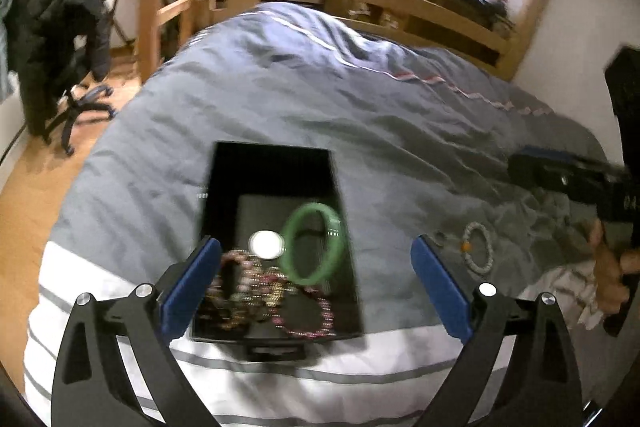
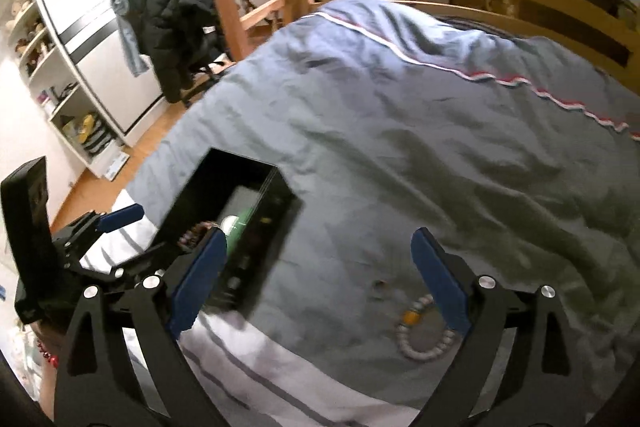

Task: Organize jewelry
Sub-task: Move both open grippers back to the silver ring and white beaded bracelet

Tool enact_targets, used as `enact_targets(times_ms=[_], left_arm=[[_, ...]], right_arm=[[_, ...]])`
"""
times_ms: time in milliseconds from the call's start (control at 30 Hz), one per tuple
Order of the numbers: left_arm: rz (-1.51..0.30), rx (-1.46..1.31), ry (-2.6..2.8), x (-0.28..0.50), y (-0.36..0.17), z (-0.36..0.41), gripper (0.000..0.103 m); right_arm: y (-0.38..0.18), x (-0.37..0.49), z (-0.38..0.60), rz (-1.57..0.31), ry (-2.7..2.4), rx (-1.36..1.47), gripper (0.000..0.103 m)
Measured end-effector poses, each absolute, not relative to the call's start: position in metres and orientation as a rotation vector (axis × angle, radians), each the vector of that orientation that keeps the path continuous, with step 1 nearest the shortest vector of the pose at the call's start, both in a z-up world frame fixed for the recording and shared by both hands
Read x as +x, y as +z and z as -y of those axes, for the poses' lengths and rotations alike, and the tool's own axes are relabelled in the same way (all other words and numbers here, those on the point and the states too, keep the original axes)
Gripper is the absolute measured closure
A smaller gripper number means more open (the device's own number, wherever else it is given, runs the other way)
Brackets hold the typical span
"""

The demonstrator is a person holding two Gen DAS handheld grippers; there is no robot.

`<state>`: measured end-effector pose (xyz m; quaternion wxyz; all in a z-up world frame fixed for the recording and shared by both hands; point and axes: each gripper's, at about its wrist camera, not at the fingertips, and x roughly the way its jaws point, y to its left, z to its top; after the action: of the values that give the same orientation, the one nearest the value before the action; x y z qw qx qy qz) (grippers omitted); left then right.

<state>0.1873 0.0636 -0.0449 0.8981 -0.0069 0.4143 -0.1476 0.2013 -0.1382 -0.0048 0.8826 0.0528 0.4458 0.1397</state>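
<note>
Left gripper (image 1: 316, 267) jaws wide apart, nothing between pads, above black jewelry box (image 1: 276, 179) on grey duvet (image 1: 360, 107). Box holds green bangle (image 1: 314, 245), white round disc (image 1: 265, 244), beaded bracelets (image 1: 256, 291). White bead bracelet (image 1: 478, 247) lies on duvet right of box.

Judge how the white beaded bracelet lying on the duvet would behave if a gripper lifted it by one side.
The white beaded bracelet is separate beads on a string, so it would probably sag out of its loop. It looks small, likely light. Round beads may slip between the right gripper's flat pads.
</note>
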Motion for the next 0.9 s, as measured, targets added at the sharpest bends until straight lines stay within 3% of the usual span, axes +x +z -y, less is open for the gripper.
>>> enact_targets(times_ms=[367, 900], left_arm=[[-0.880, 0.110, -0.443, 0.170, -0.079, 0.029, 0.009], [-0.925, 0.131, -0.380, 0.205, -0.121, 0.058, 0.009]], right_arm=[[-0.010, 0.173, 0.185, -0.924, 0.235, 0.102, 0.010], [-0.063, 0.148, 0.241, -0.942, 0.152, -0.018, 0.010]])
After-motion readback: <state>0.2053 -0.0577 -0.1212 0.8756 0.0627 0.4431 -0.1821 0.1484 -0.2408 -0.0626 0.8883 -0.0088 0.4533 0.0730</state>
